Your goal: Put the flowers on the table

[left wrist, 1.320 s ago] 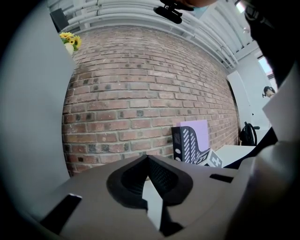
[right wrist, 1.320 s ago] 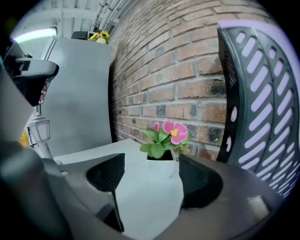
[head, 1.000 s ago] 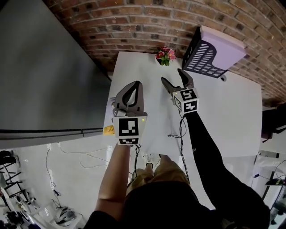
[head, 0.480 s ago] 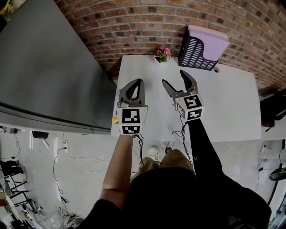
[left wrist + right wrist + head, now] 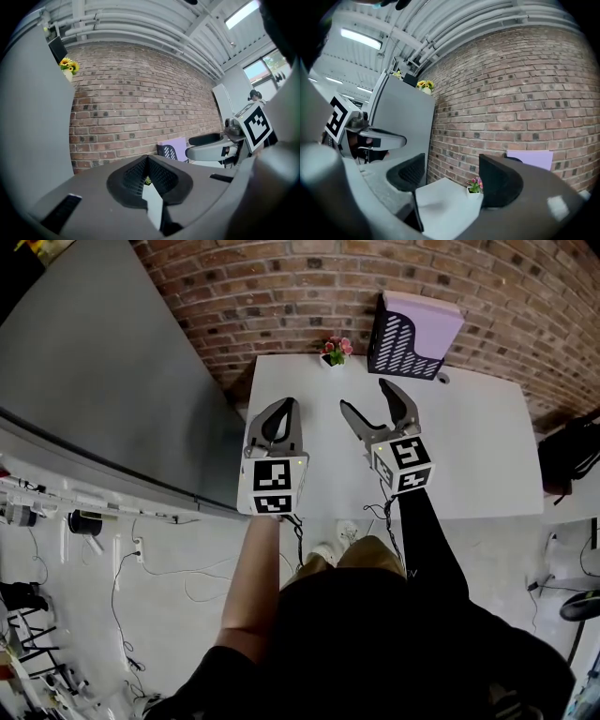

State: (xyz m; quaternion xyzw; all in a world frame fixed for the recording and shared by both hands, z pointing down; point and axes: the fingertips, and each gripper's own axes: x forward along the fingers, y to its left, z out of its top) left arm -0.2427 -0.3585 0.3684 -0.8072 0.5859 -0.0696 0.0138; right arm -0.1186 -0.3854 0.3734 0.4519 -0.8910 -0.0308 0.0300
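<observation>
The pink flowers [image 5: 333, 348] stand in a small white pot [image 5: 474, 193] at the far edge of the white table [image 5: 469, 446], close to the brick wall [image 5: 281, 296] and near a purple box [image 5: 417, 320]. So the flowers are on the table, and I think the job may be done. Both tools hang over the near part of the table, well away from the pot. The left gripper [image 5: 284, 407] has its fingers pressed together with nothing in them. The right gripper [image 5: 365, 397] has its fingers spread wide and is empty too, and the pot shows in the gap between them, far off. If the pot has to be moved, I would use the right gripper, since it is ready. It should go in low, put one finger on each side of the white pot, not the blooms, and squeeze softly. It should keep the pot standing straight so that nothing tips. Some yellow flowers [image 5: 423, 85] sit on top of the tall grey cabinet [image 5: 103, 371], out of reach for now.
</observation>
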